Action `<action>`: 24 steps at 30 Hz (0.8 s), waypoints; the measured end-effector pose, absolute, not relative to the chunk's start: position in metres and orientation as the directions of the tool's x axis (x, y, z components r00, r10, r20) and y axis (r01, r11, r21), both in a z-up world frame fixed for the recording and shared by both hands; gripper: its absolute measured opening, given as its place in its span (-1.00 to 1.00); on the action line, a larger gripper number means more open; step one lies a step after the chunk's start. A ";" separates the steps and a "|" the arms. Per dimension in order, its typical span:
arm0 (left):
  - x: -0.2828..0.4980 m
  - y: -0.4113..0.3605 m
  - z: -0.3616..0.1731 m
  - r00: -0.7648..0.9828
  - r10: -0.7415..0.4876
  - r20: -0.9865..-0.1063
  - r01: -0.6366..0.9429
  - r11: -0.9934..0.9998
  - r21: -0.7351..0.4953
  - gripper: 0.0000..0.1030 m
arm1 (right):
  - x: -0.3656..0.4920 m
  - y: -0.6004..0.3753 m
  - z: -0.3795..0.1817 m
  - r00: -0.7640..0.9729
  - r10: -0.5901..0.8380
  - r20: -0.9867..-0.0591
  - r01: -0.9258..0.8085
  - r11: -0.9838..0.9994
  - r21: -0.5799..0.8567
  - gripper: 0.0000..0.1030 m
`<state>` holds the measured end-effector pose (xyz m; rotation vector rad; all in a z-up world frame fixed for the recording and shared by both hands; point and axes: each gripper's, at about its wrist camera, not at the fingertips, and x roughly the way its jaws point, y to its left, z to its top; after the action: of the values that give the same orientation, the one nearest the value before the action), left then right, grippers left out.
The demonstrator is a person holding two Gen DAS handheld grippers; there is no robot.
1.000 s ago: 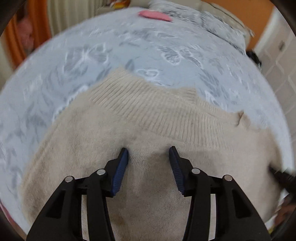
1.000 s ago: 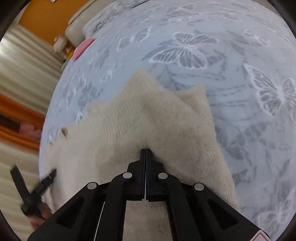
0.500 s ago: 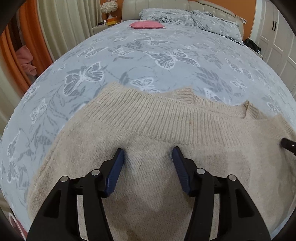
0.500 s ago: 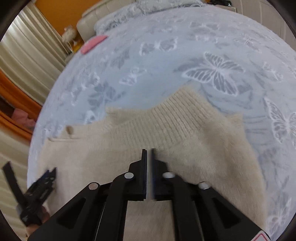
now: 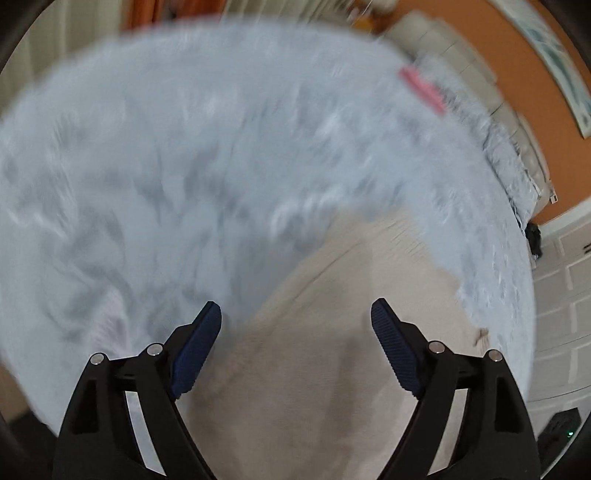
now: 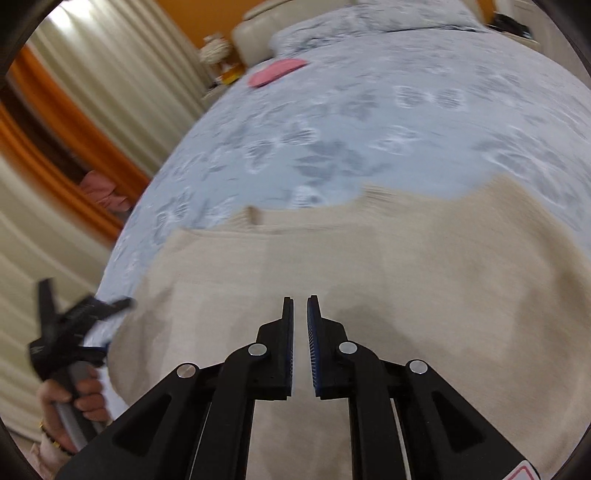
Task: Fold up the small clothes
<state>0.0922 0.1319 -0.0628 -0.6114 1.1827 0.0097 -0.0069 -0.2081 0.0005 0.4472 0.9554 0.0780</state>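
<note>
A beige knit sweater (image 6: 369, 266) lies spread on the bed. In the blurred left wrist view it (image 5: 351, 332) fills the lower right. My left gripper (image 5: 295, 321) is wide open and empty, over the sweater's left edge; it also shows at the left of the right wrist view (image 6: 74, 317), held by a hand. My right gripper (image 6: 300, 310) hovers over the middle of the sweater. Its jaws stand a narrow gap apart with nothing between them.
The bed has a grey-blue butterfly-print cover (image 6: 369, 122). A pink item (image 6: 275, 72) lies near the pillows (image 6: 369, 22) at the far end. Curtains (image 6: 110, 81) hang at the left. White wardrobe doors (image 5: 557, 314) stand at the right.
My left gripper swung left towards the sweater's edge and opened wider. My right gripper, shut on the sweater a second ago, opened slightly and let go.
</note>
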 end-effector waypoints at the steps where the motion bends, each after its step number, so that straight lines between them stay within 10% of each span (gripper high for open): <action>1: 0.094 0.132 -0.071 0.370 -0.323 -0.871 -0.327 0.833 -0.447 0.53 | 0.001 -0.199 -0.002 0.565 0.262 -0.782 0.108 0.917 0.385 -0.79; 4: 0.096 0.117 -0.068 0.391 -0.257 -0.884 -0.277 0.883 -0.379 0.35 | 0.021 -0.183 -0.035 0.452 0.240 -0.859 0.113 0.940 0.322 -0.82; 7: 0.101 0.108 -0.064 0.390 -0.366 -0.845 -0.244 0.844 -0.478 -0.70 | 0.028 -0.186 -0.045 0.460 0.244 -0.854 0.138 0.930 0.340 -0.97; 24: 0.060 -0.079 0.090 0.457 -0.652 -0.604 0.168 0.731 -0.662 -0.77 | 0.027 -0.202 -0.055 0.453 0.360 -0.816 0.183 0.858 0.480 -1.00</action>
<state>0.0599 -0.0788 0.0902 -0.5679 0.9731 -0.5403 0.0265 -0.2024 -0.0547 0.5571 1.1115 0.1167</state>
